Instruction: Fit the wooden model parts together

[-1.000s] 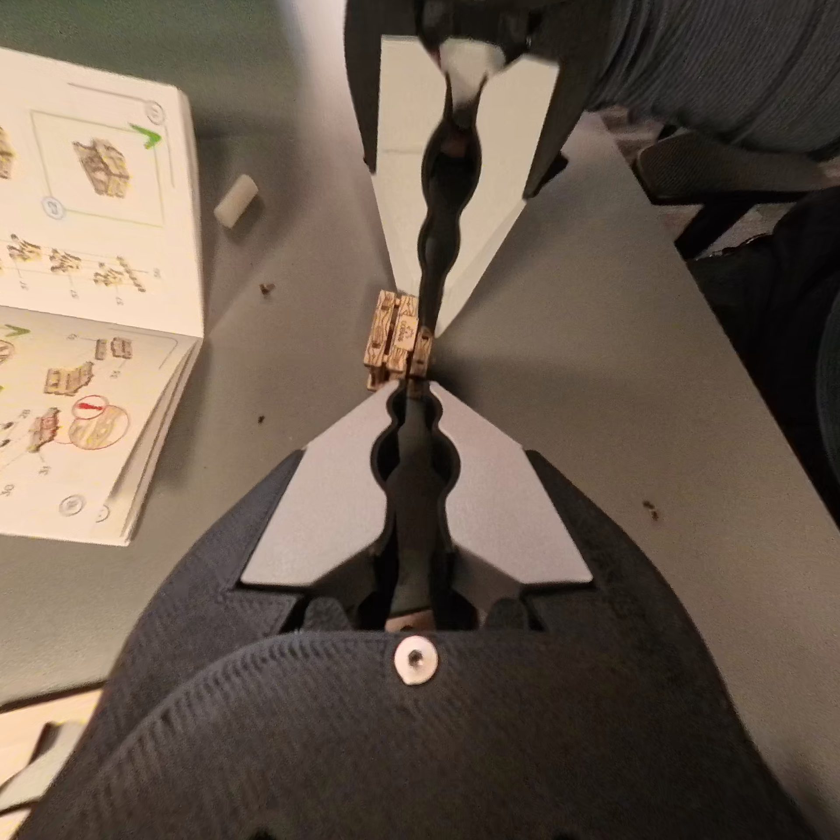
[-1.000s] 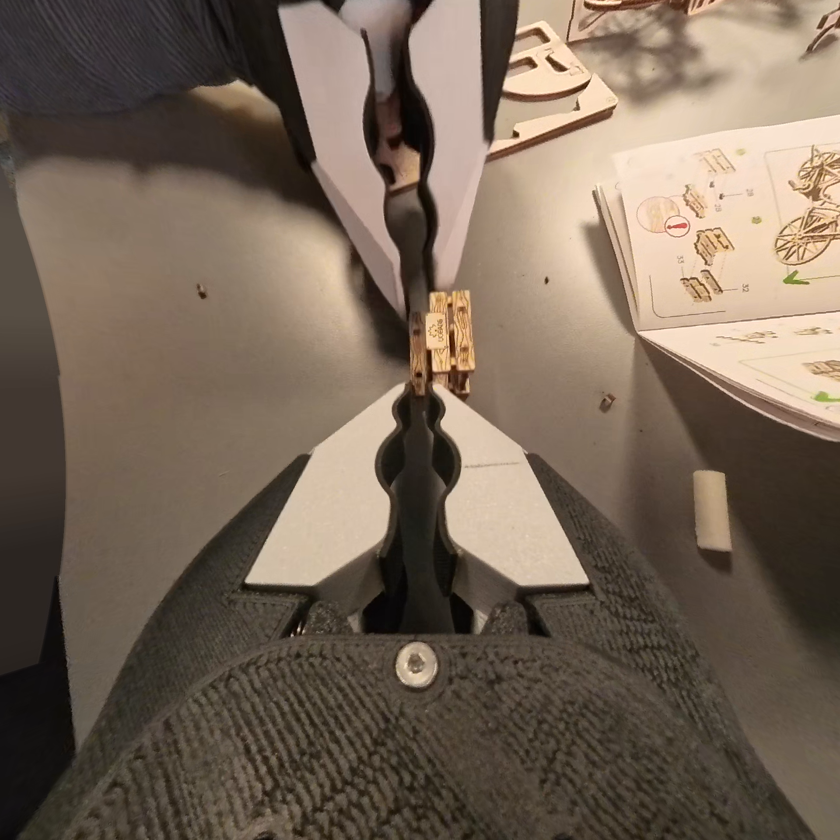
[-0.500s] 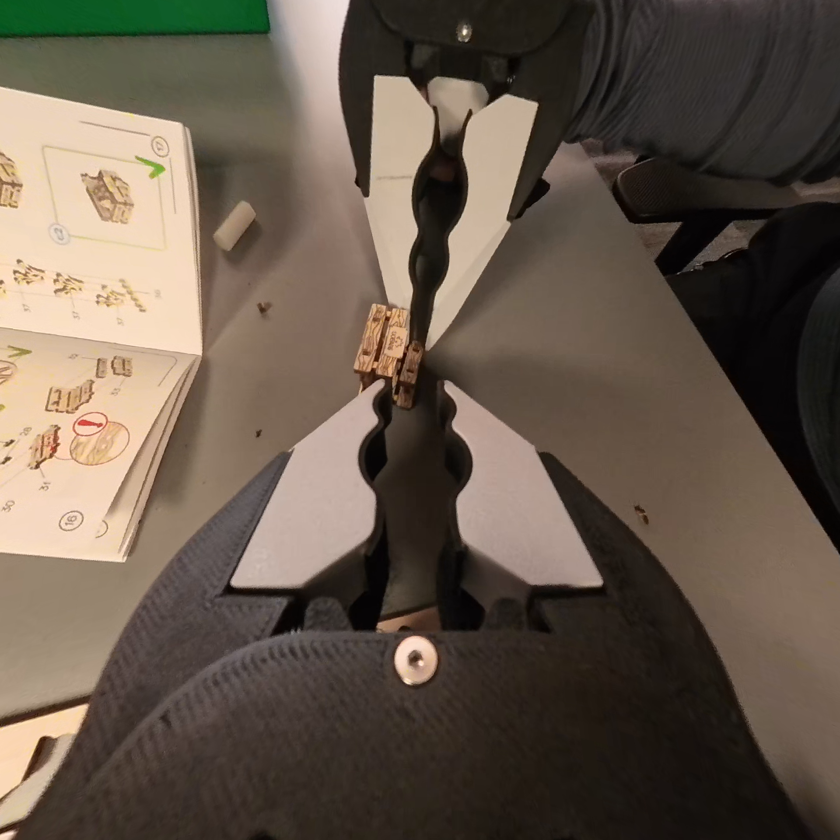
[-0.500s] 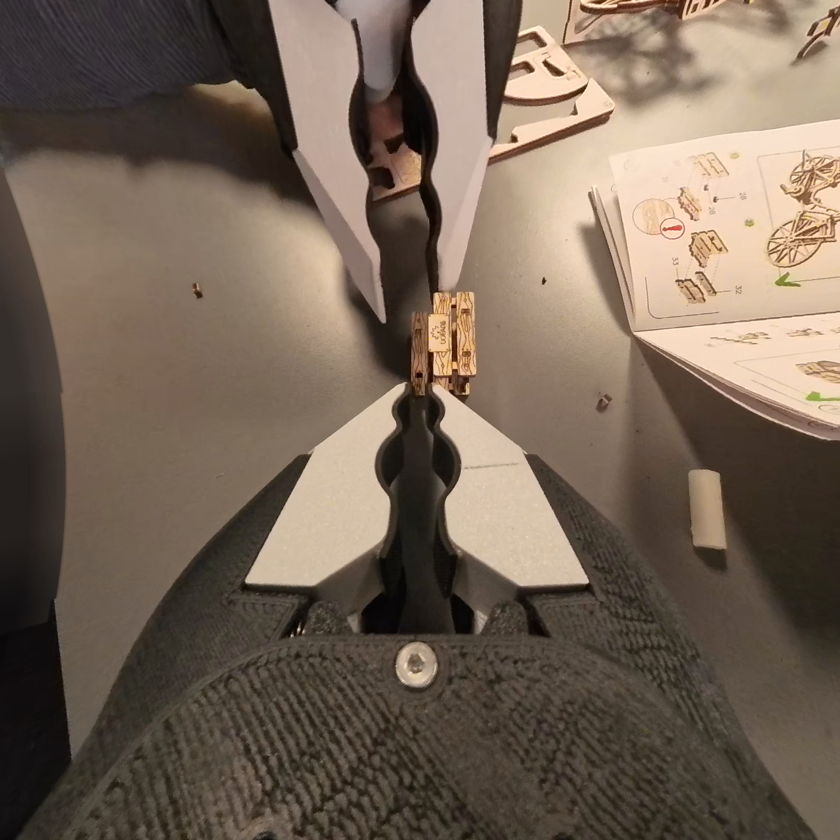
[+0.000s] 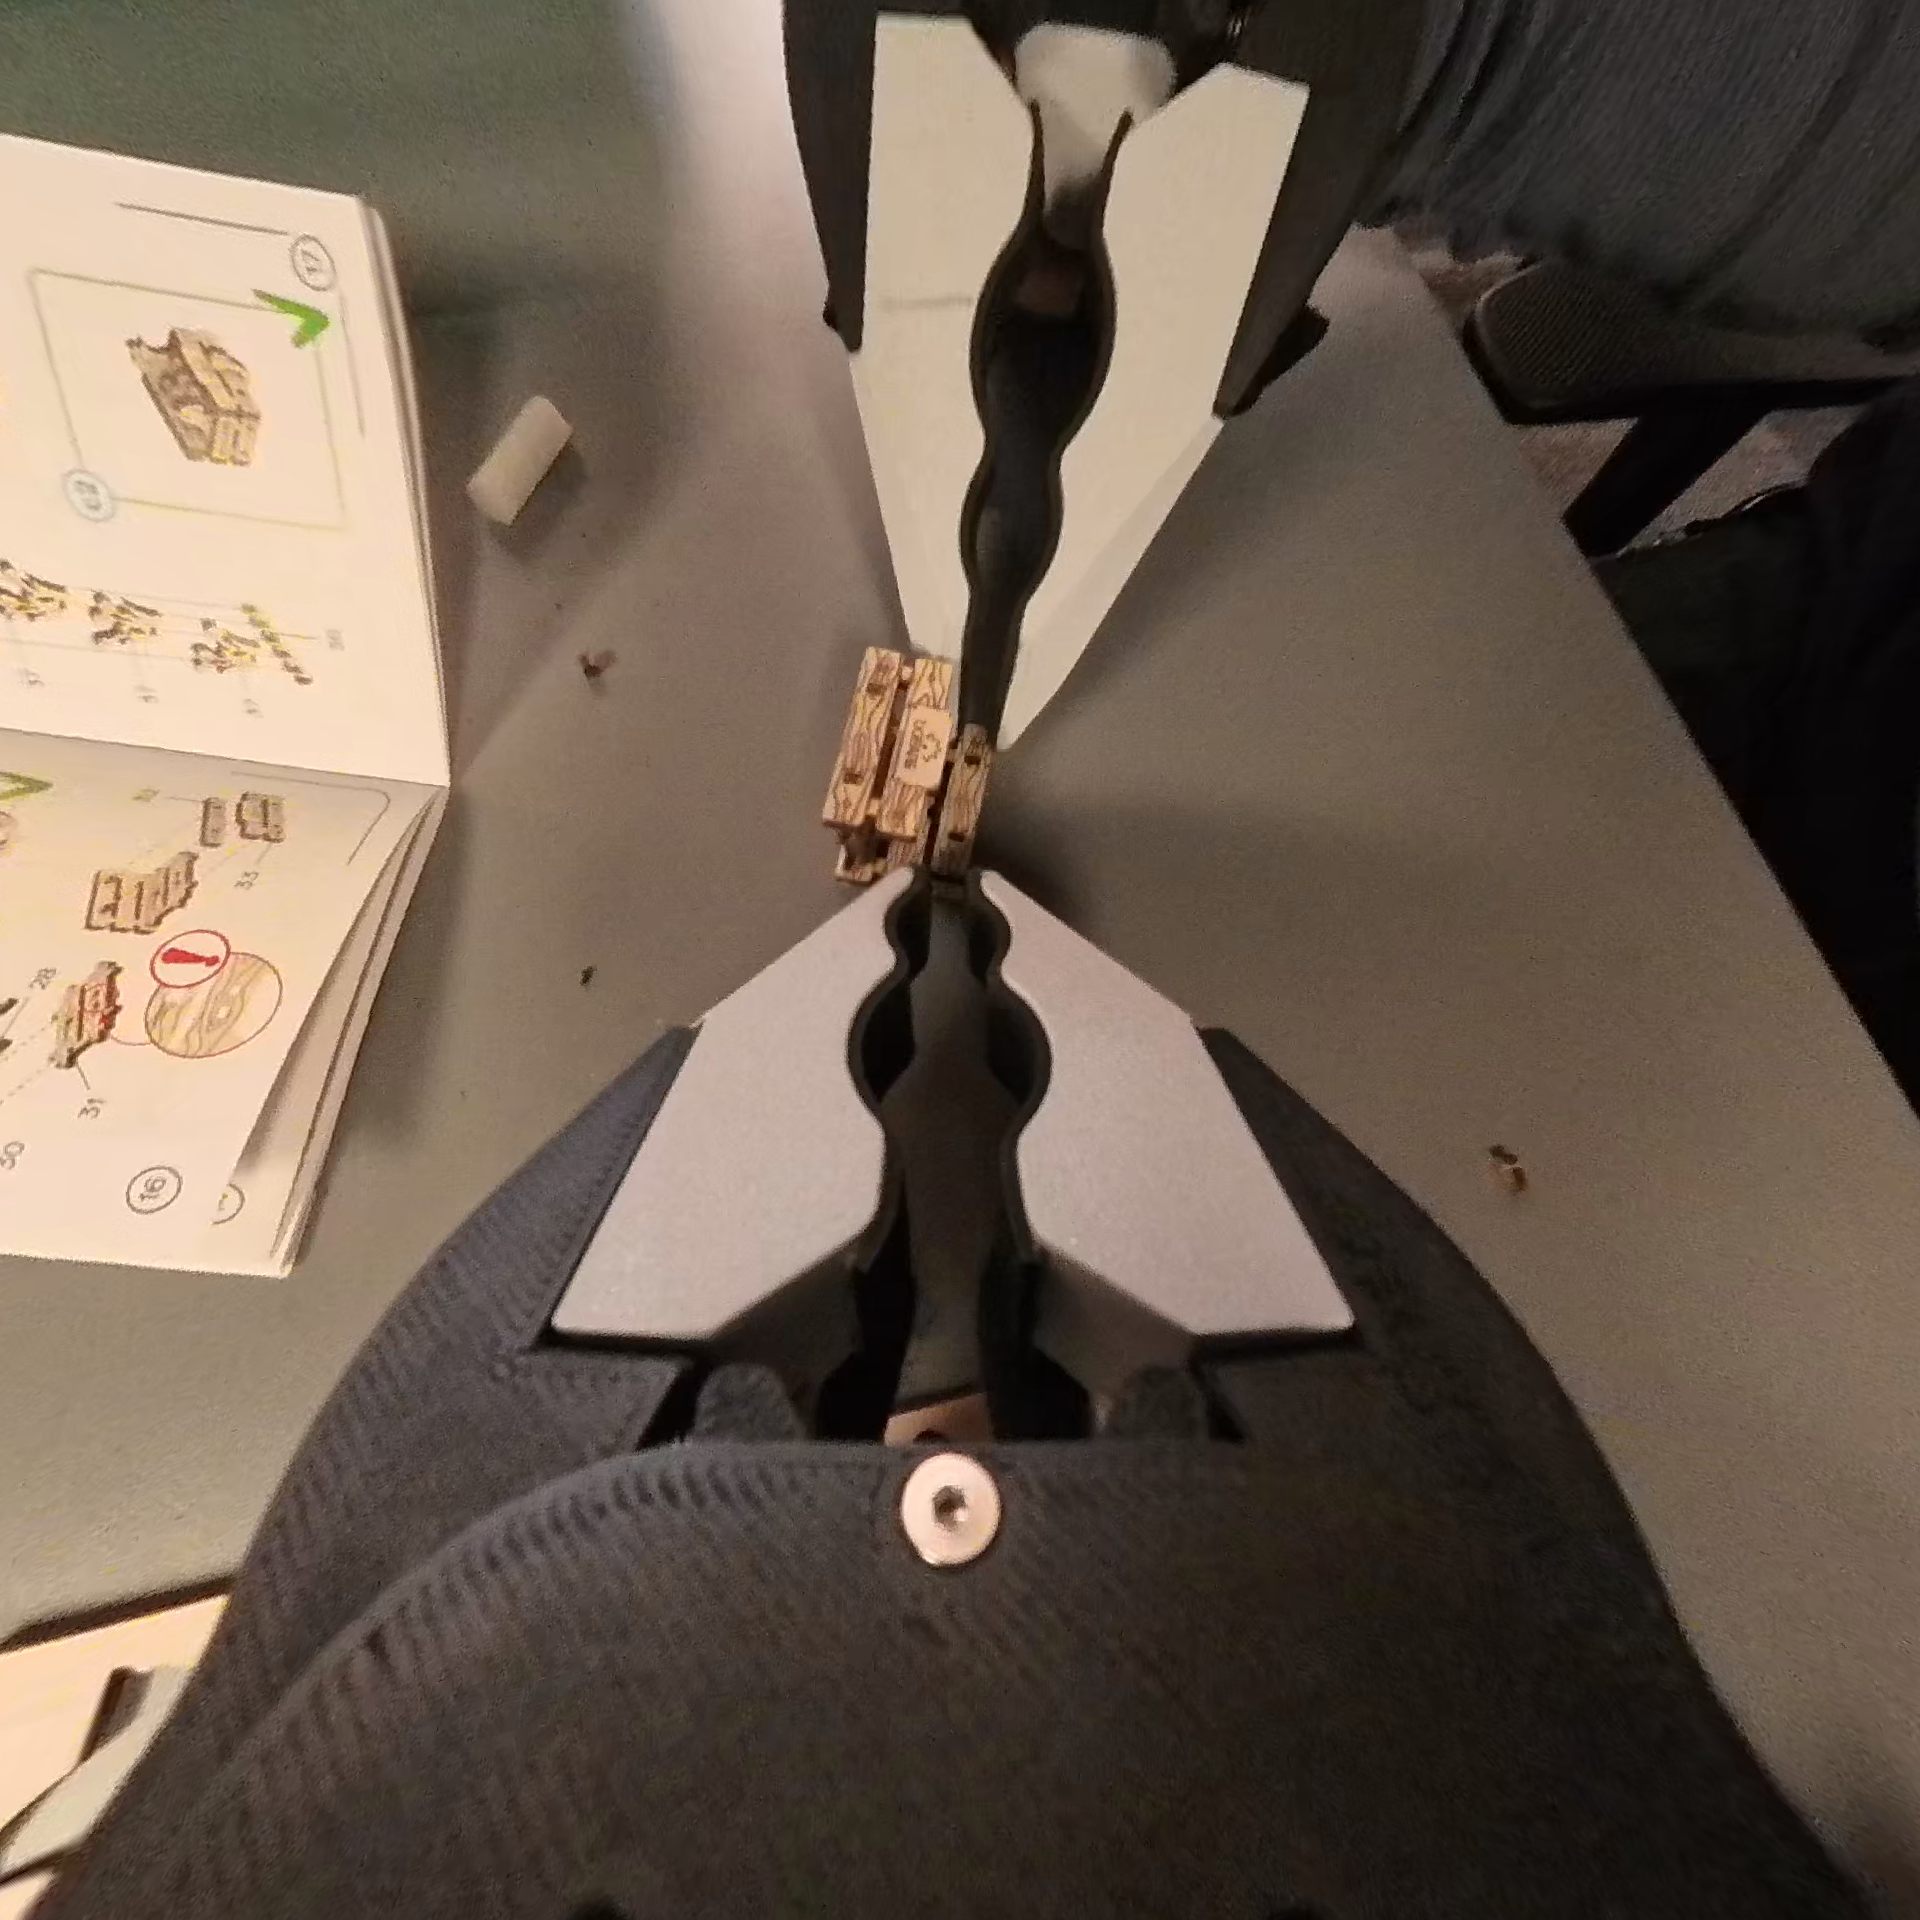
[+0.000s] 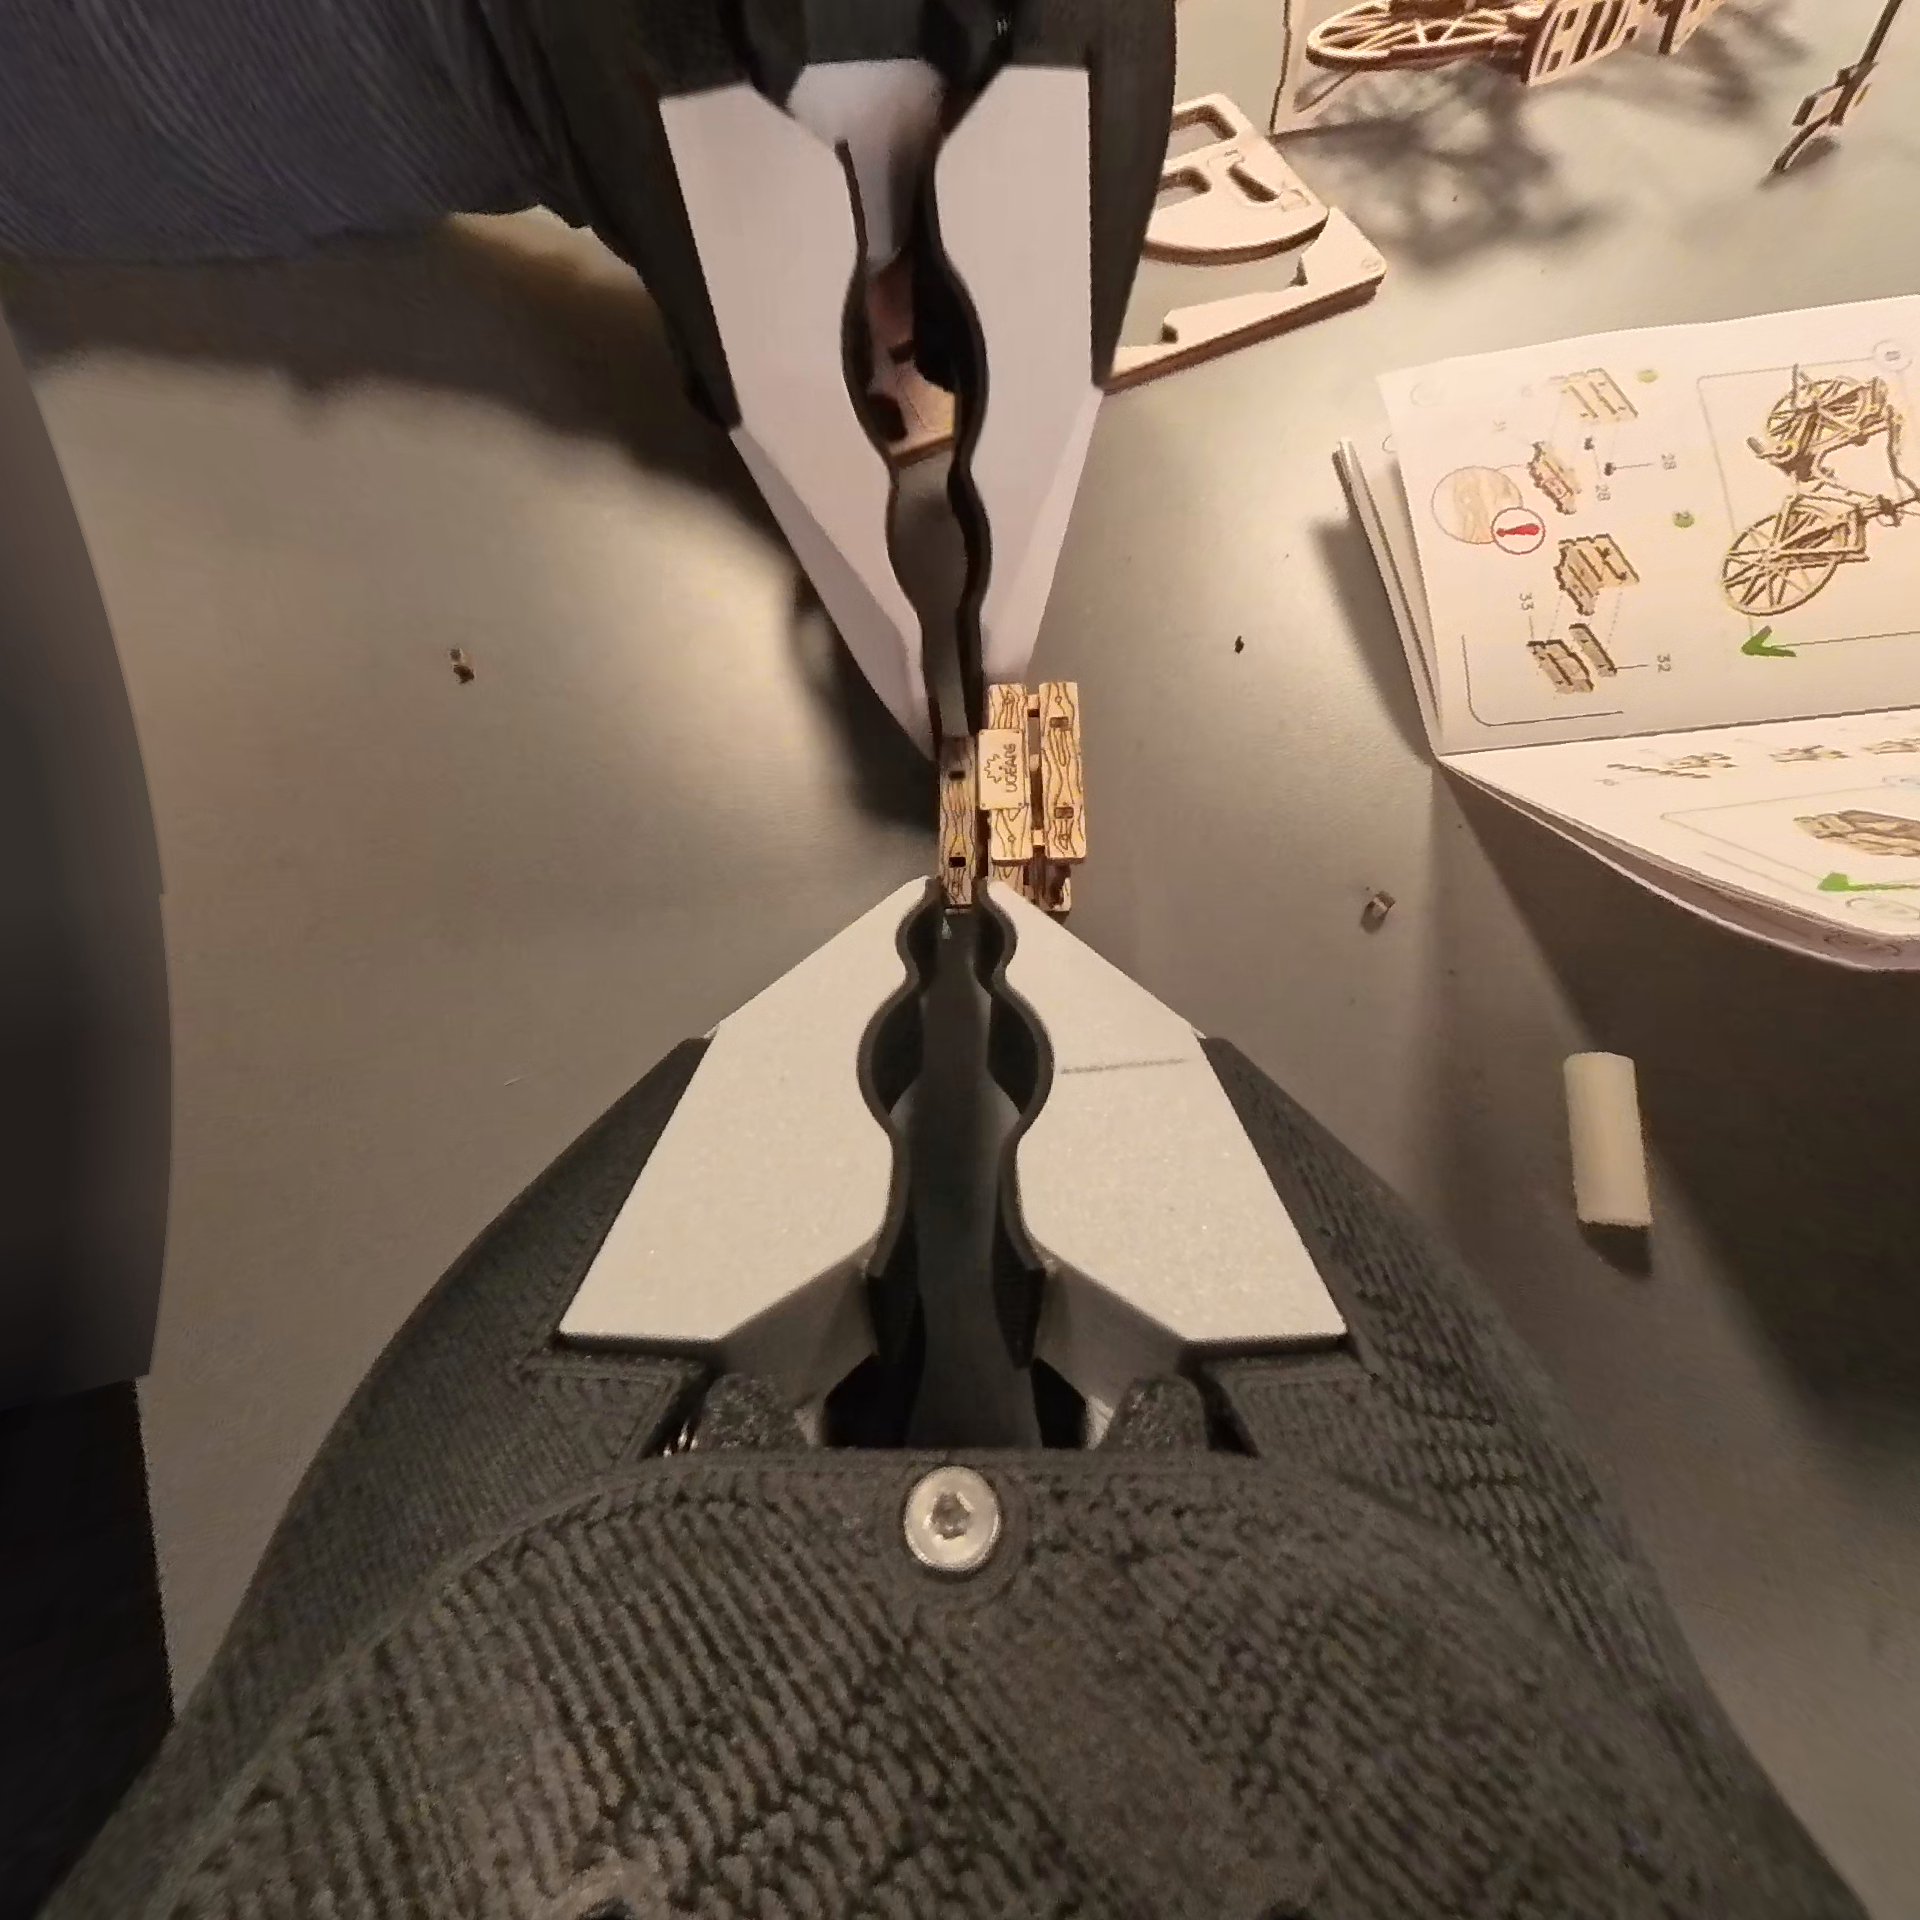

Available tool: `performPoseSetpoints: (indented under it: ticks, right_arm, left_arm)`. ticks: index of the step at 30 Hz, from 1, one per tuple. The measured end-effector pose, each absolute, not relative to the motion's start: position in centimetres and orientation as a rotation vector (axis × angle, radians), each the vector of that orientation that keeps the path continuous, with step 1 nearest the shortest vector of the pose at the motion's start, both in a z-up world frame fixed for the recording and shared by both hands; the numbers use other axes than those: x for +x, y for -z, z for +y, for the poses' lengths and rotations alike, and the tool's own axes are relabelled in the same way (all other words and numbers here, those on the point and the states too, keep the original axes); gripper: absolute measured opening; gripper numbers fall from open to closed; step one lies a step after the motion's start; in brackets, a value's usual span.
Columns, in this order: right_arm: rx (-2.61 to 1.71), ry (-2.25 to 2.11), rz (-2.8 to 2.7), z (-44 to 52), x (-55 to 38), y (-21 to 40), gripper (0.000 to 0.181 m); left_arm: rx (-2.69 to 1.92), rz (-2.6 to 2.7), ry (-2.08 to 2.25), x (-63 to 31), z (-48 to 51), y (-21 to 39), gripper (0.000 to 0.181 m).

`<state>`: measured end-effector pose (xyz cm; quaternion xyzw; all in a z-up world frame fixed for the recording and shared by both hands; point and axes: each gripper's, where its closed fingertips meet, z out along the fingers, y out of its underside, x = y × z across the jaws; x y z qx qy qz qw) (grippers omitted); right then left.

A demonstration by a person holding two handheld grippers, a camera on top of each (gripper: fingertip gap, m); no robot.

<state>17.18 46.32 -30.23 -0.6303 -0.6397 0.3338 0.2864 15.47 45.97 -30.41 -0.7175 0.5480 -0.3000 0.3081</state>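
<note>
While both grippers pinched on wooden assembly: bare table around.

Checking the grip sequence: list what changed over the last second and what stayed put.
Half a second ago the left gripper had opened off the wooden block assembly; it has now closed back onto the near end. The right gripper kept its clamp on the same thin end piece throughout. The instruction booklet, white cylinder and table are unchanged.

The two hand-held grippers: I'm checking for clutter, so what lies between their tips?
Only the wooden assembly, pinched from both ends by the left hand-held gripper and the right hand-held gripper. Both wrist views show nothing else there.
</note>
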Motion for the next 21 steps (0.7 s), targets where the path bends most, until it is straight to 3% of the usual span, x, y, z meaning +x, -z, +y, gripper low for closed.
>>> performPoseSetpoints:
  ticks: [4,12,21]
  right_arm:
    - [-1.677,-0.882,-1.716,46.0,17.4,30.3,0.004]
    - [-1.637,-0.87,-1.763,44.6,18.3,30.4,0.003]
    - [-1.602,-0.91,-1.783,43.2,18.0,30.1,0.004]
  left_arm:
    - [-1.886,1.459,0.778,15.4,45.7,30.4,0.004]
    - [-1.752,1.564,0.769,15.7,43.4,29.9,0.021]
    - [-1.668,1.616,0.785,16.8,42.3,29.5,0.014]
